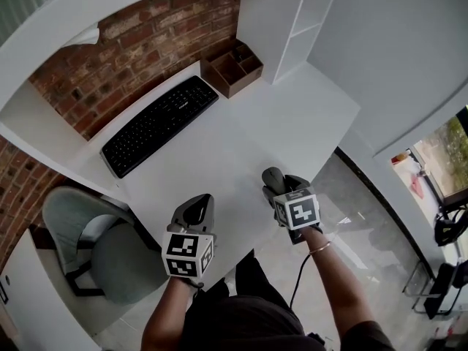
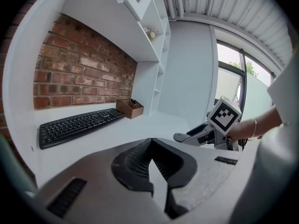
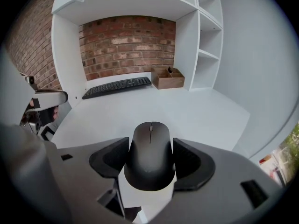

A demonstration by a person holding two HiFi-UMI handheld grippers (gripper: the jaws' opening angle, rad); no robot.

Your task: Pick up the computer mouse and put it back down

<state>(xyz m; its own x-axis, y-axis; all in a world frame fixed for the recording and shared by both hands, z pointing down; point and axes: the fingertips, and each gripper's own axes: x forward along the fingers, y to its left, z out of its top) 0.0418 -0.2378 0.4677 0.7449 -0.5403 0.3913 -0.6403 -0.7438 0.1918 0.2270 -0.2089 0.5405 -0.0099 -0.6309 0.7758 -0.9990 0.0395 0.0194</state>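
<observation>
A shallow brown wooden desk organiser (image 1: 234, 68), split into open compartments, stands at the back of a smooth white table (image 1: 219, 159). It is set against a rough red brick wall (image 1: 146, 42) and beside a tall white shelf unit (image 1: 292, 20). A small dark item rises from one compartment, too small to identify. Near the table's front right edge, the right tool (image 3: 150, 142) is clamped on a matte black, rounded computer mouse (image 3: 150, 160), its ribbed dark pads pressed against both sides and the scroll wheel pointing away towards the wall. Whether the mouse rests on the table or hangs just above it cannot be told. The left tool (image 2: 150, 146) hovers over the front edge, well apart from the mouse, its jaws drawn together at the tips with nothing between them. A long black keyboard (image 1: 159, 125) lies at an angle at the rear left, just beside the organiser, with bare table between it and both tools. A grey-green padded chair (image 1: 110, 254) sits below the table's left side, and a dark cable (image 1: 298, 276) hangs under the person's right forearm.
</observation>
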